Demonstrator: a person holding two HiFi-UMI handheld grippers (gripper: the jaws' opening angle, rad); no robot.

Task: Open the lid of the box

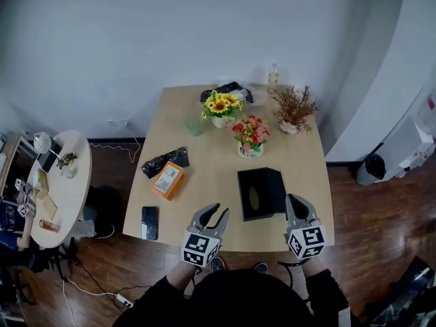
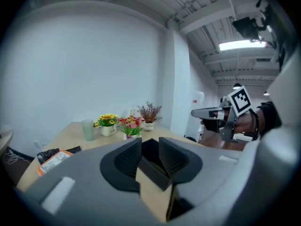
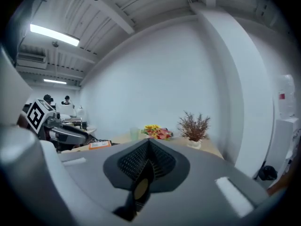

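Head view, starting at the left: a round pale side table (image 1: pixel 71 182) carries small clutter. Beside it is the main table (image 1: pixel 211 182), smooth light wood with rounded corners, standing on a dark plank floor (image 1: pixel 368 223).

On the main table's left part lie a flat black phone (image 1: pixel 149 222), a crumpled glossy black bag (image 1: pixel 163 161) and an orange packet (image 1: pixel 168 180). The packet has a white label, but its print is too small to read.

Further back stand a frosted green cup (image 1: pixel 194 123), sunflowers (image 1: pixel 221 106) in a white pot, and pink and red flowers (image 1: pixel 250 135) in a small pot.

The left gripper (image 1: pixel 219 210) is over the near edge, just left of the box. It carries a cube with black-and-white square markers. In the left gripper view its ribbed black pads stand a narrow gap apart and clamp nothing. A corner of the box shows through that gap.

The box (image 1: pixel 255 193) is matt black and rectangular, and sits near the table's front edge, right of centre. An oval slot is cut in its top. The long axis of both box and slot runs from the person toward the far edge.

Behind it are a clear bottle (image 1: pixel 273 77) and dry brown twigs (image 1: pixel 294 107) in a white pot.

The right gripper (image 1: pixel 293 200) is at the box's near right corner, touching it or just beside it. Its jaws are together. In the right gripper view a thin black strip with a tan oval shows below where they meet.
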